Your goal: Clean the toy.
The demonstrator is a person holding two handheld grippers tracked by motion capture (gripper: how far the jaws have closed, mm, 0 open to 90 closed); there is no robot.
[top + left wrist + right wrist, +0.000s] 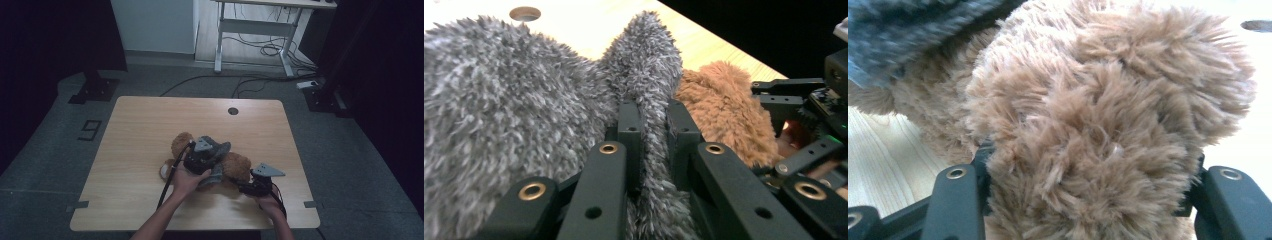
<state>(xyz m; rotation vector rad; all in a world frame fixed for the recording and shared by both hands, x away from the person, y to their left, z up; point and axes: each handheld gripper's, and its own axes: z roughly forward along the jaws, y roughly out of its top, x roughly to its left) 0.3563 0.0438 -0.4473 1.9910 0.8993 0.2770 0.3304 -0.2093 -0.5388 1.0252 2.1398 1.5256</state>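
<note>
Left gripper view — gripper point(654, 132) on grey fleece point(644, 60)

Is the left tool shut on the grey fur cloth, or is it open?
Shut on it. In the left gripper view the left tool has both black jaws pressed against a narrow fold of the grey fur cloth, pinching it.

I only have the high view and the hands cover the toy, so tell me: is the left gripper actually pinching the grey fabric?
Observer: Yes. In the left gripper view the left gripper is shut on a fold of the grey plush garment.
Operator: And the right one?
Observer: In the right gripper view the right gripper has its jaws pressed on either side of a brown furry part of the teddy bear.
Operator: Is the grey piece clear of that part?
Observer: No, the right gripper view shows grey fabric lying over the brown fur at upper left.
</note>
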